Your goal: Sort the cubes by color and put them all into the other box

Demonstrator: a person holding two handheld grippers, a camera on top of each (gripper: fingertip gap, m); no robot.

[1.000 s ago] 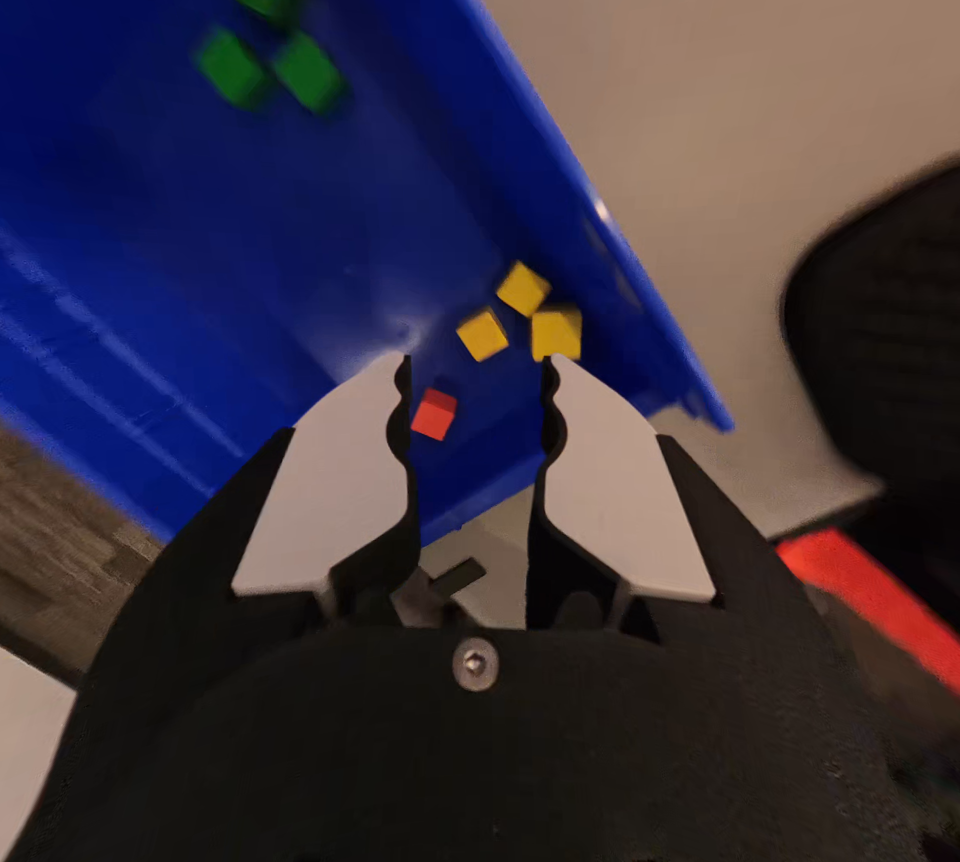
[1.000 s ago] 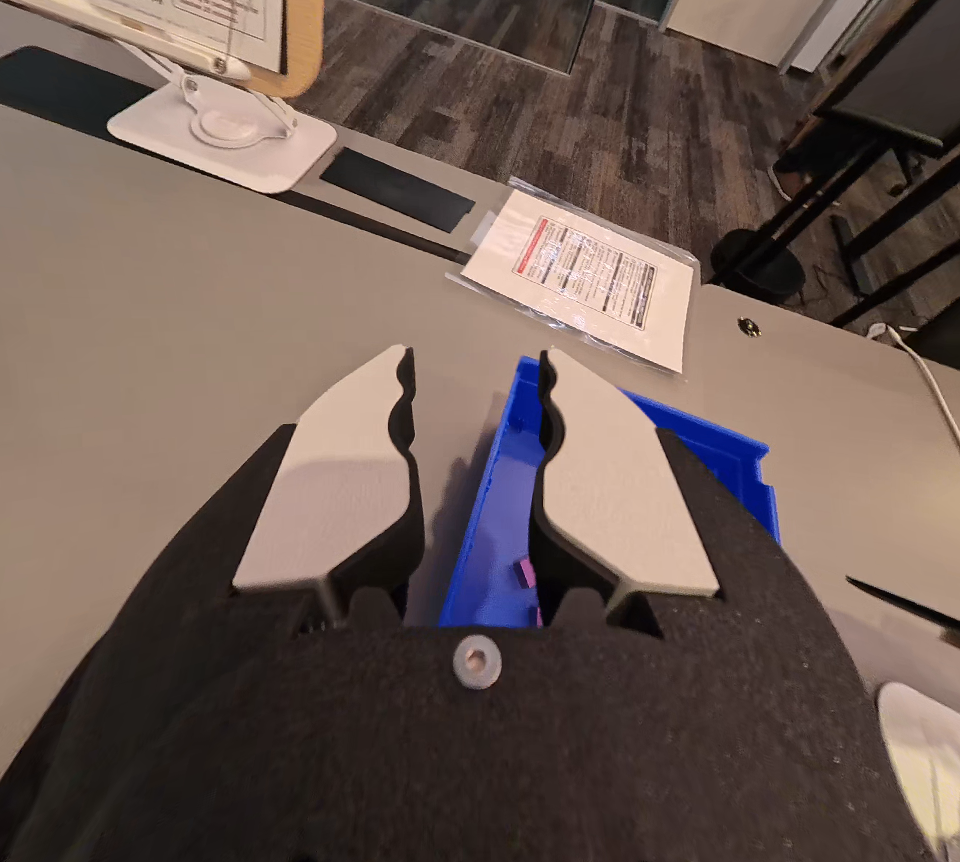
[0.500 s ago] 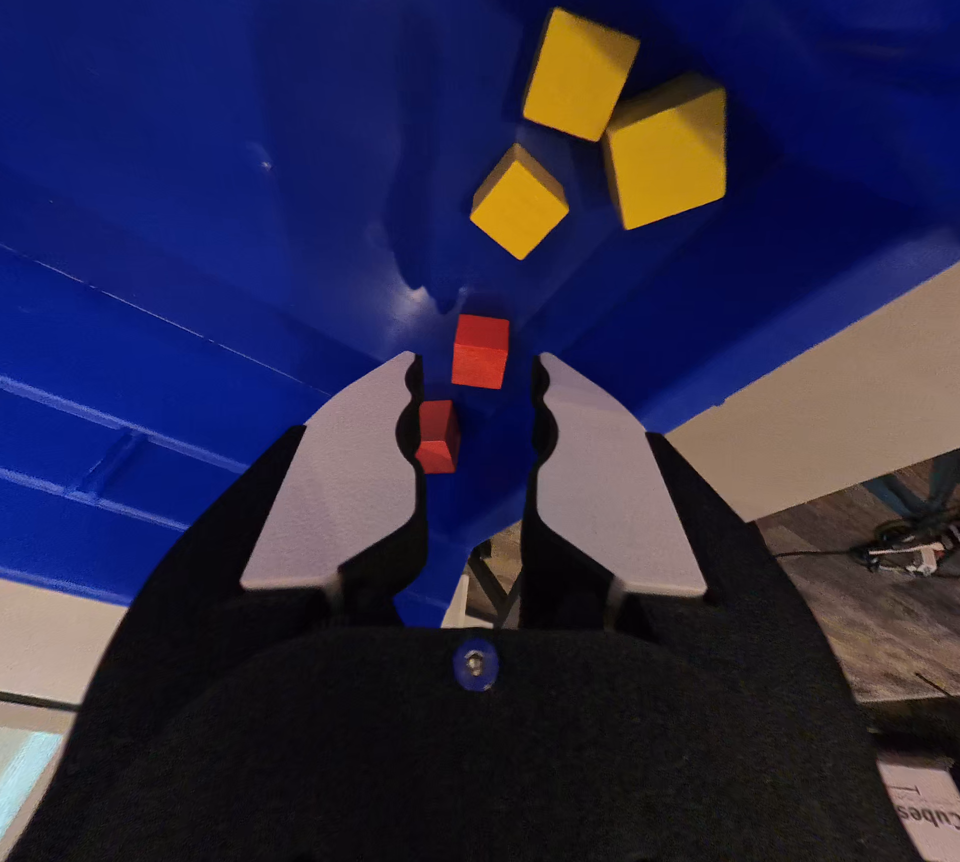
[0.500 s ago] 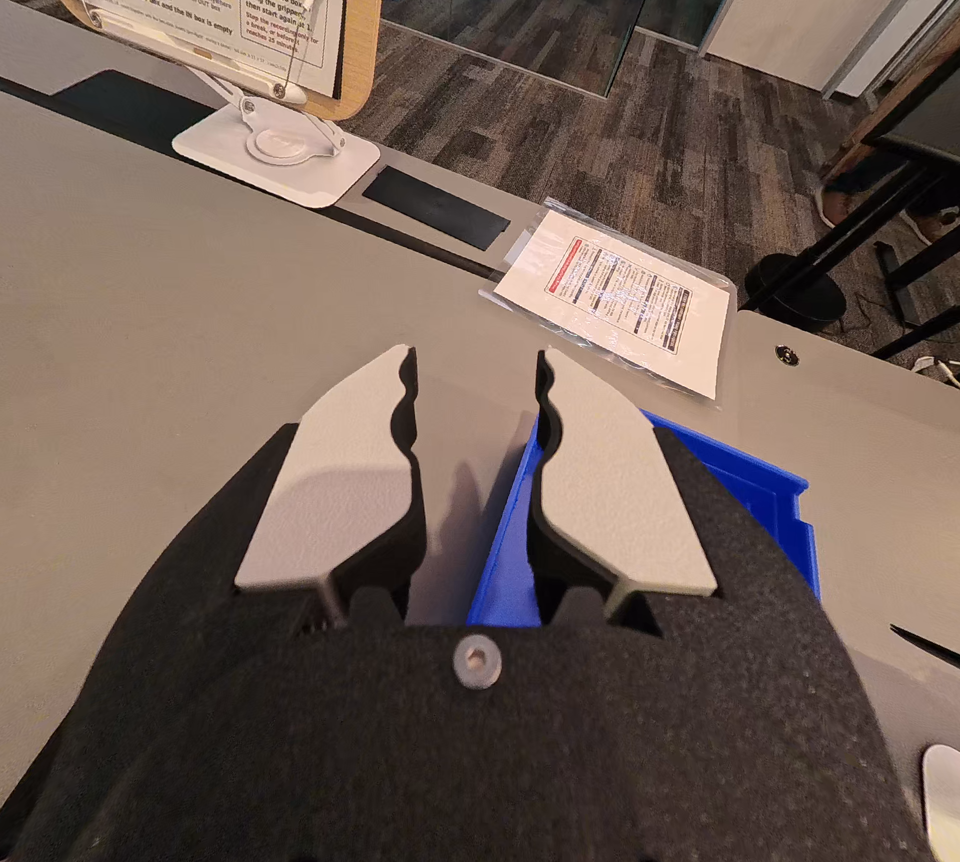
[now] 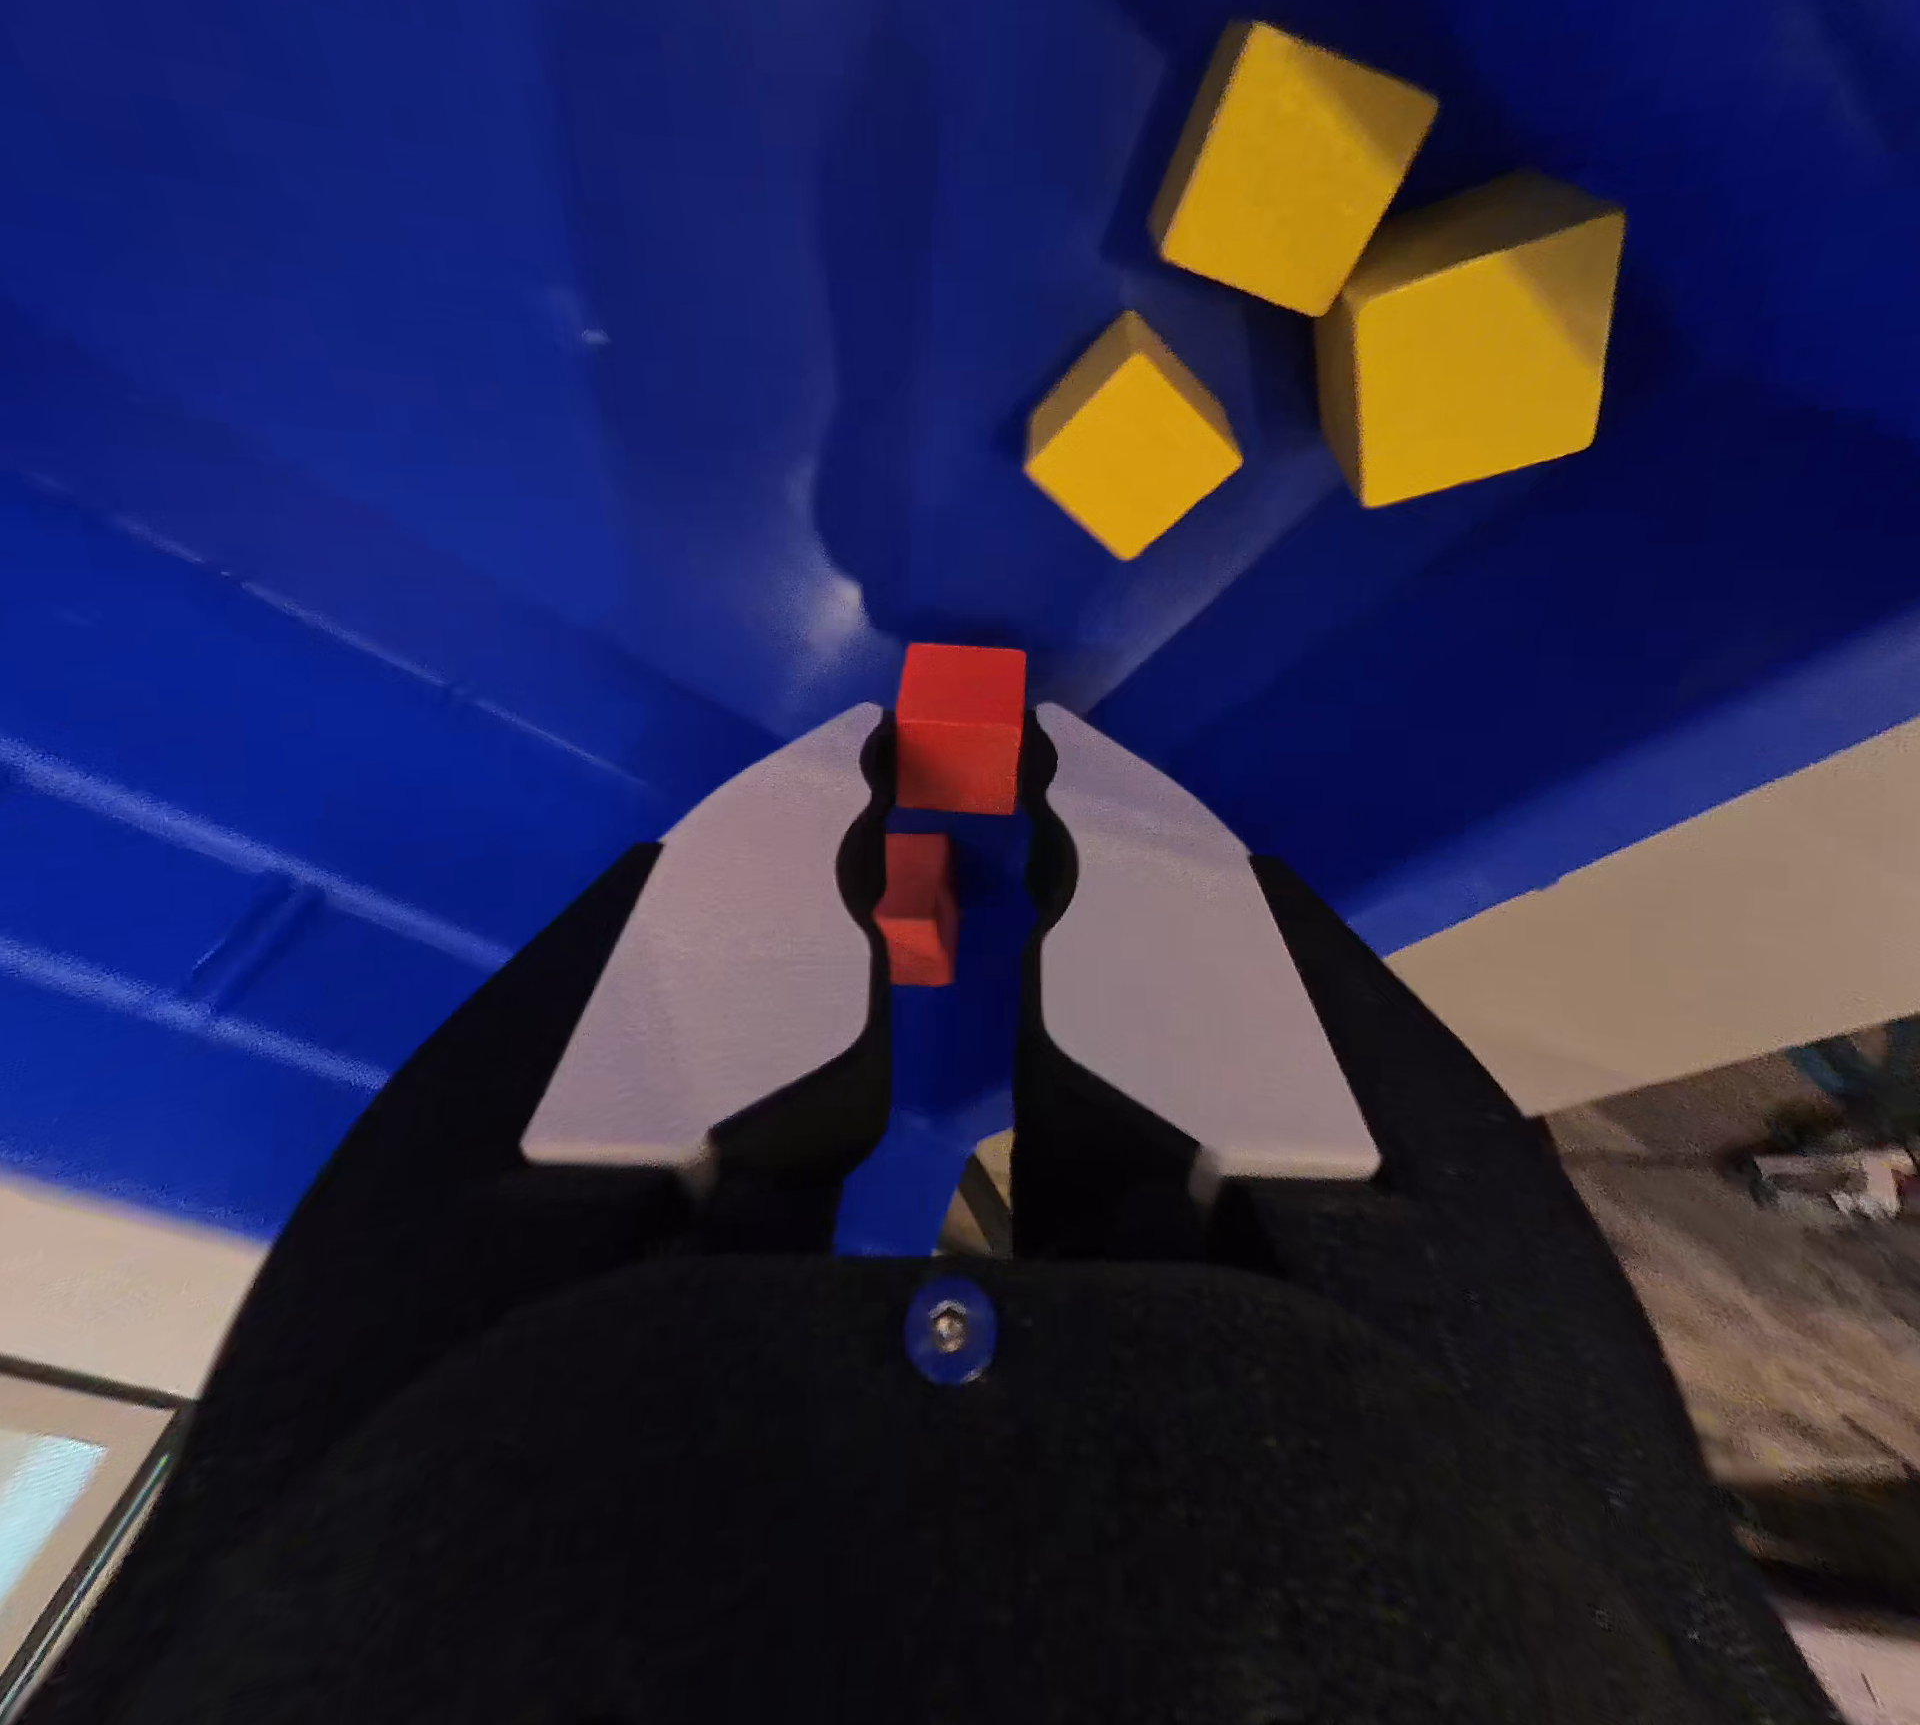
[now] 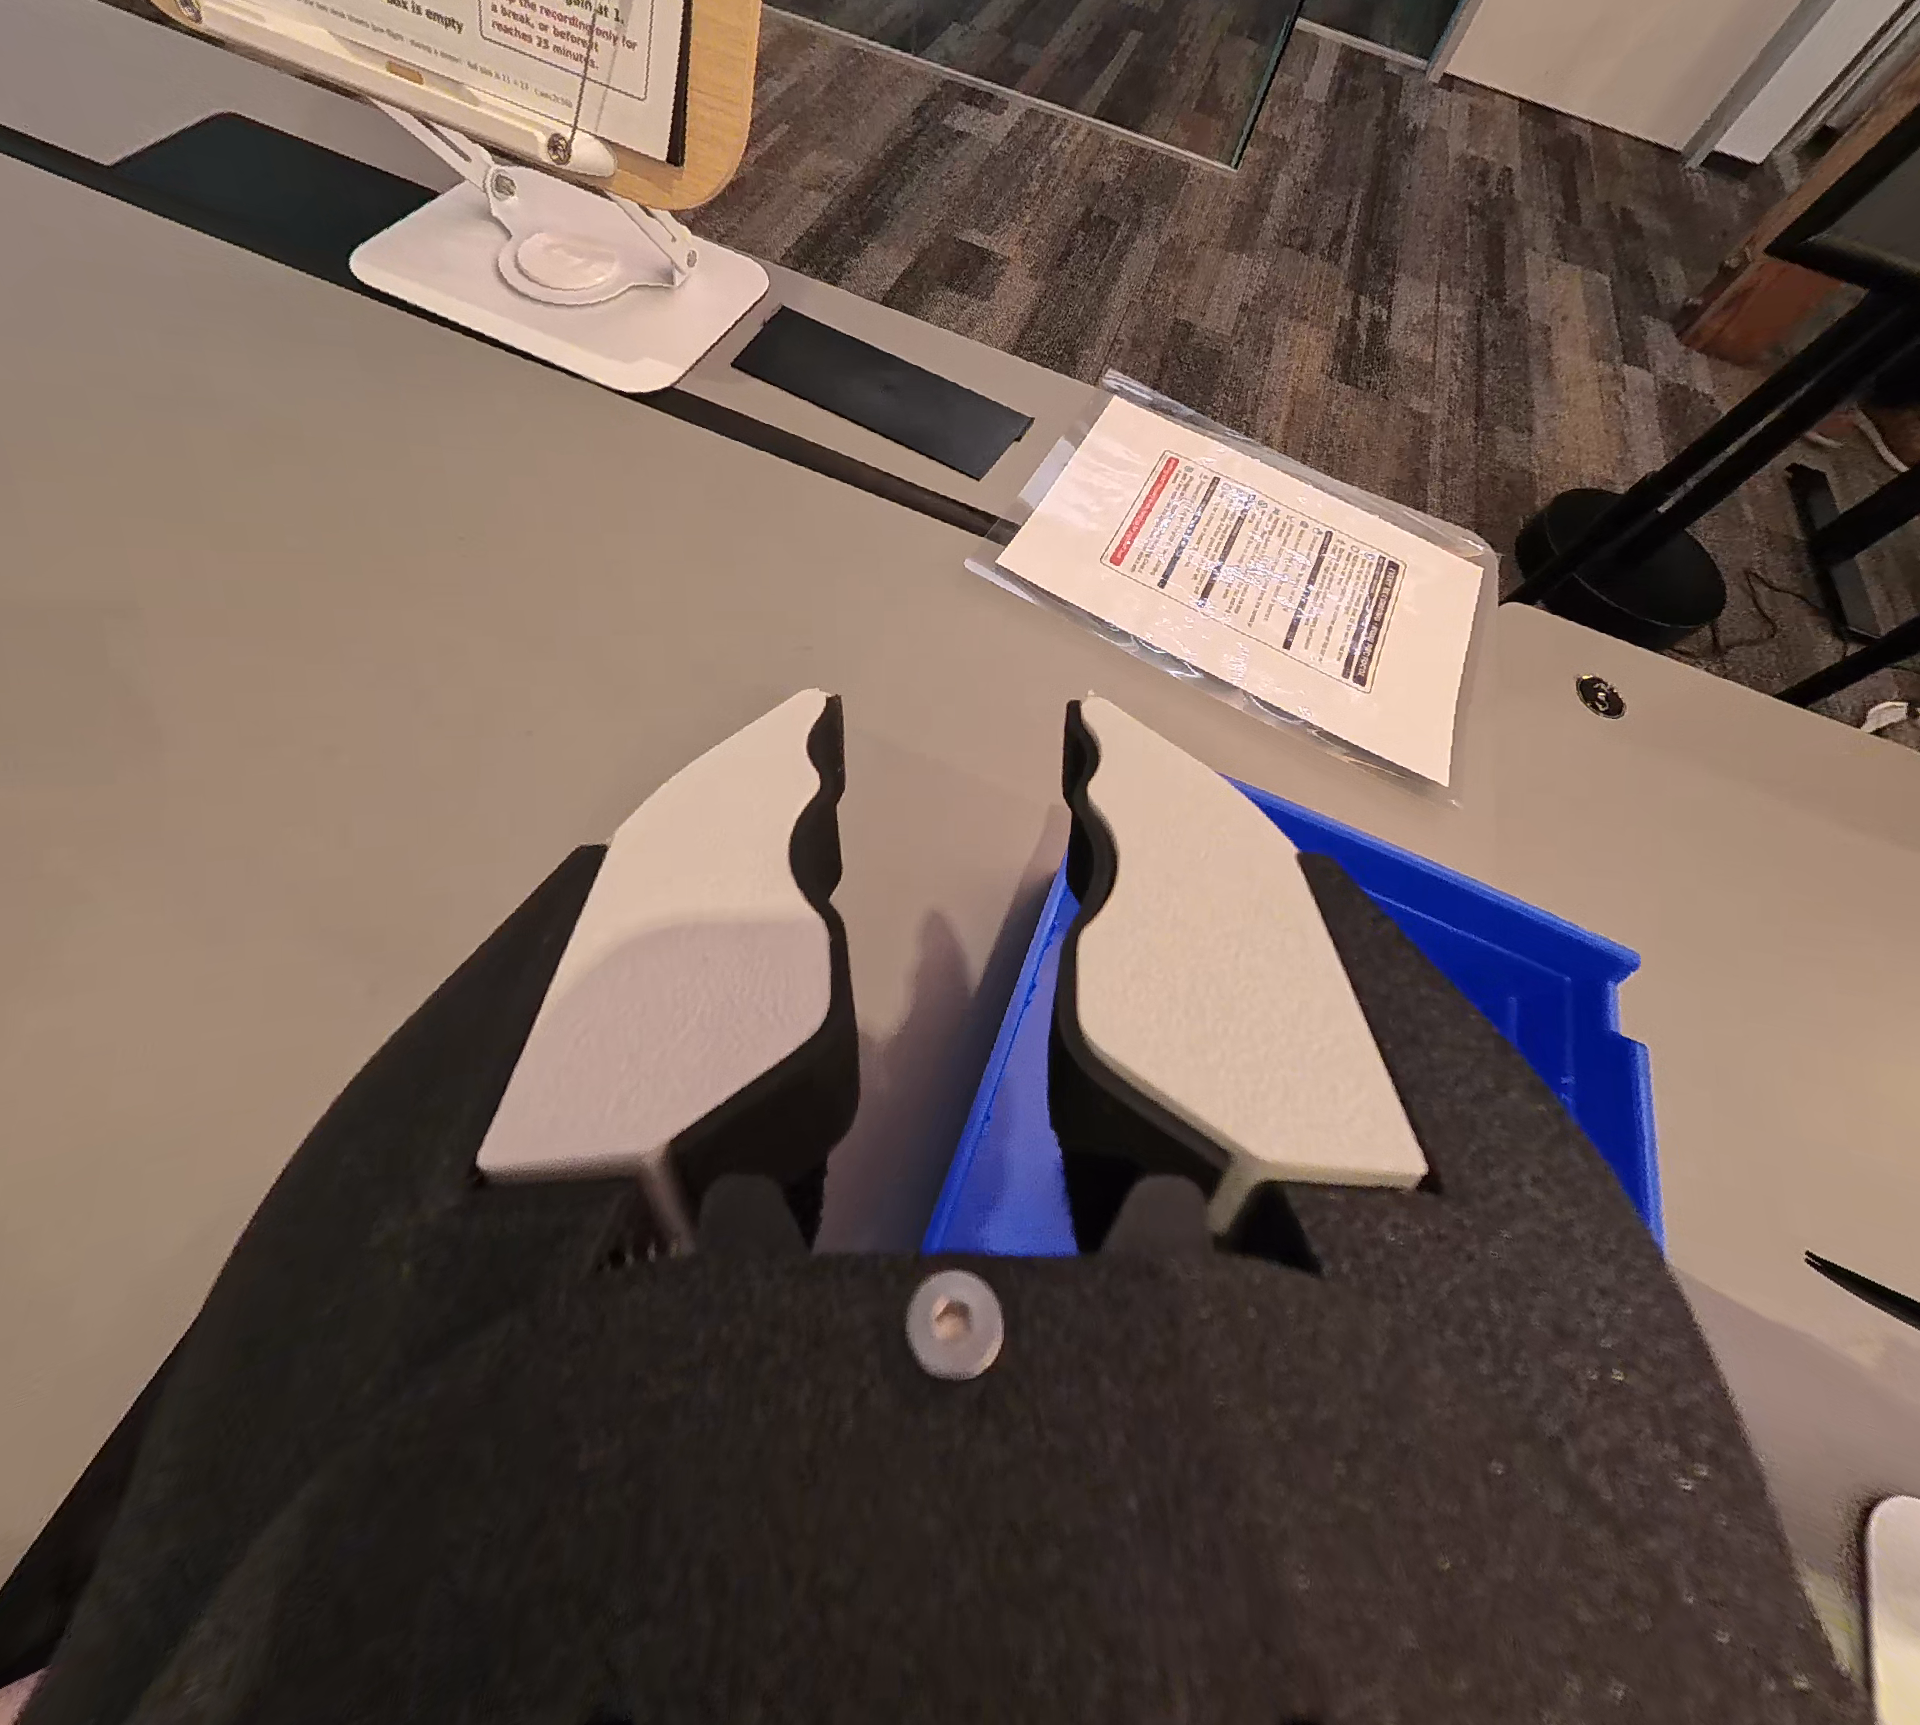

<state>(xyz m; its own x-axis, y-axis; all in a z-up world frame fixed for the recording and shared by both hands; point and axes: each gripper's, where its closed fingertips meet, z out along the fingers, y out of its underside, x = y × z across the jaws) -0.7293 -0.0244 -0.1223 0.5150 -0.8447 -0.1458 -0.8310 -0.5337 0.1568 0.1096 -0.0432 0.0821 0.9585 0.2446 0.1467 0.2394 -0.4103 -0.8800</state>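
Left wrist view: the left gripper (image 5: 958,725) had clamped a red cube (image 5: 959,728) at its tips inside the blue box (image 5: 416,325), a second red cube (image 5: 916,912) just nearer, three yellow cubes (image 5: 1351,293) far right. That looked like the pickup; lifting clear seemed next.

Right wrist view: the right gripper (image 6: 951,719) hung apart, empty, above the grey table (image 6: 312,636), another blue box (image 6: 1507,948) near right.

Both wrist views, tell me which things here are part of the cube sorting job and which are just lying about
Part of the job:
- left gripper, closed on a red cube
- second red cube
- three yellow cubes
- blue box
- other blue box
- right gripper, open and empty

Just lying about:
- instruction board on a stand
- plastic-sleeved sheet
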